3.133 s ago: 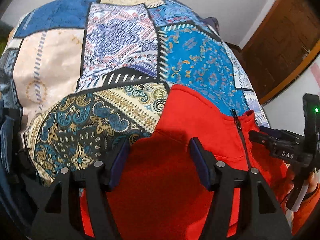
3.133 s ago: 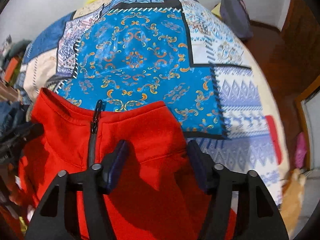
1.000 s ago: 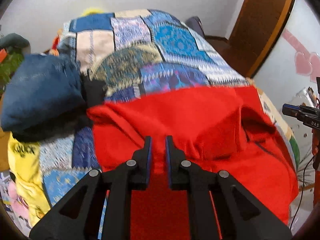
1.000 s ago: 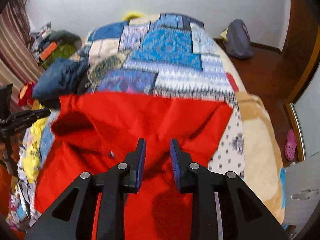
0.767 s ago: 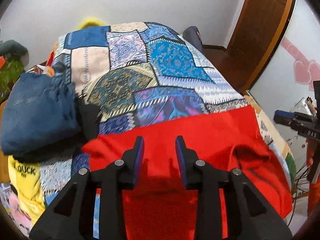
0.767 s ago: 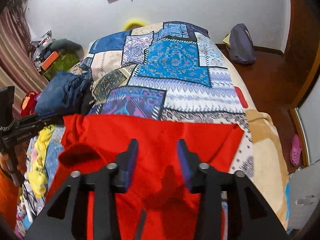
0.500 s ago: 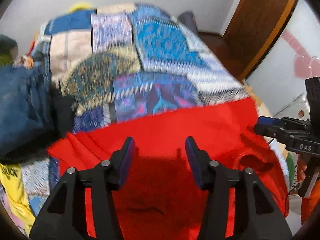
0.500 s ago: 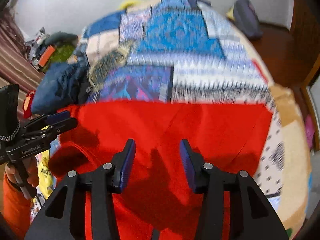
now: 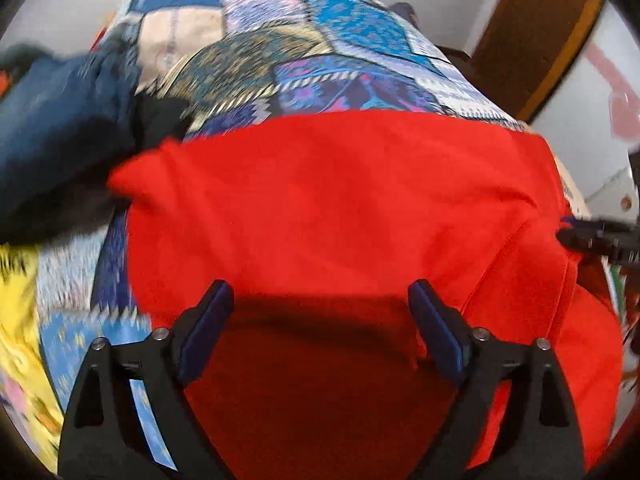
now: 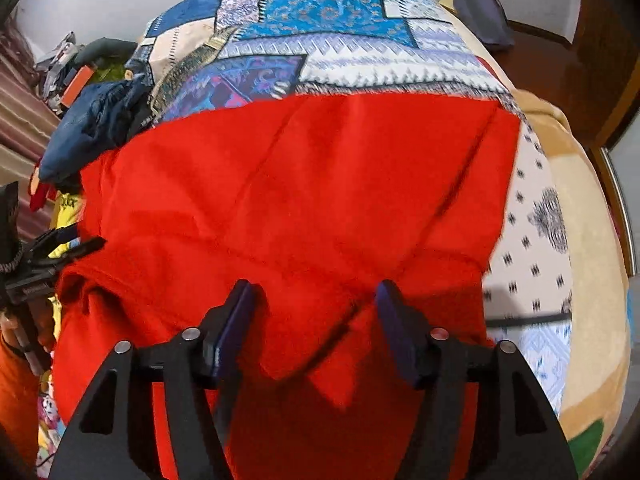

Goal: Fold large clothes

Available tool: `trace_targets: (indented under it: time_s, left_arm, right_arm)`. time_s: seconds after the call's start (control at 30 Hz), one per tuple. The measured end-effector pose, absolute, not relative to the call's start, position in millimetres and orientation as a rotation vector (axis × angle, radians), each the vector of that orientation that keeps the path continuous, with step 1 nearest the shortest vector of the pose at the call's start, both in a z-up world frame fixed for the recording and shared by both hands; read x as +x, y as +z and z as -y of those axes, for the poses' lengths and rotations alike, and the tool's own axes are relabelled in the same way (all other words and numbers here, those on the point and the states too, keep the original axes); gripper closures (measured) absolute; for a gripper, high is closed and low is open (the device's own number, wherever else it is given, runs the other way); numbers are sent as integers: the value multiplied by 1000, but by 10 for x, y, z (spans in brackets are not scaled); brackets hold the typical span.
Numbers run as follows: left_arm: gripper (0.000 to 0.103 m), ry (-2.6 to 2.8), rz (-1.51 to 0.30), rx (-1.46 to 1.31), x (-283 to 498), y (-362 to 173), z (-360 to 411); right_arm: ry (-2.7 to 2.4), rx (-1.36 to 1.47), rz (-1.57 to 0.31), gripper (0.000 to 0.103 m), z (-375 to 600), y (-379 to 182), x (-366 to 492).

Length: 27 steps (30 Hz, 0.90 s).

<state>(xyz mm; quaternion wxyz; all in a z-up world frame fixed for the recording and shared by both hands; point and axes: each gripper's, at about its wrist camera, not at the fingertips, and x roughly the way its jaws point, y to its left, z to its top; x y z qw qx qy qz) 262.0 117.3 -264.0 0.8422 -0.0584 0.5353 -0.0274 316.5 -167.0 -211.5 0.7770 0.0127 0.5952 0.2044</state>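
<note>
Left wrist view, left to right. Far left of frame: a yellow printed cloth point(image 9: 18, 320) at the lower edge, above it a heap of dark blue clothing point(image 9: 60, 120), blurred. The patchwork bedspread point(image 9: 320, 40) fills the upper middle, running back to a pale wall. The red garment point(image 9: 340, 200) lies spread flat on the bed across the middle and lower frame, its far edge straight across the bedspread, one corner touching the blue heap at left. Left claw point(image 9: 320, 300) points down over the near part of the garment; jaws wide apart and opening, pads clear of the fabric, nothing pinched. At the right edge the tip of the other claw shows over the garment's right side. Brown wooden door at upper right.

Right wrist view, left to right. Left edge: the left claw's body and an orange sleeve point(image 10: 16, 400); blue heap upper left. Red garment central, creased near the bottom, a loose fold lying between the jaws. Right claw point(image 10: 316, 300) jaws apart and opening; pads not pressing the fold. Right: a tan blanket point(image 10: 580, 200) at the bed's edge; a grey bag point(image 10: 480, 12) on the floor, upper right.
</note>
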Motion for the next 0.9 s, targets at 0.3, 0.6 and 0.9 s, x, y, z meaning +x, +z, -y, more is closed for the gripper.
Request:
trace_targets:
  time_s: [0.3,0.6,0.9]
  left_arm:
    - [11,51,-1151,-206,2261,-2657,-1538]
    - [12,146,-1070,-287,2098,-2332,-1978]
    - [11,116,-951,-401,2574,-2009,-2095]
  right_arm:
    - [415,53,-1273,40,1810,-2068,3045]
    - [362,49,-1197,40,1960,-1767,3109]
    - [261,151,-1113,40,2213,-1603,3442]
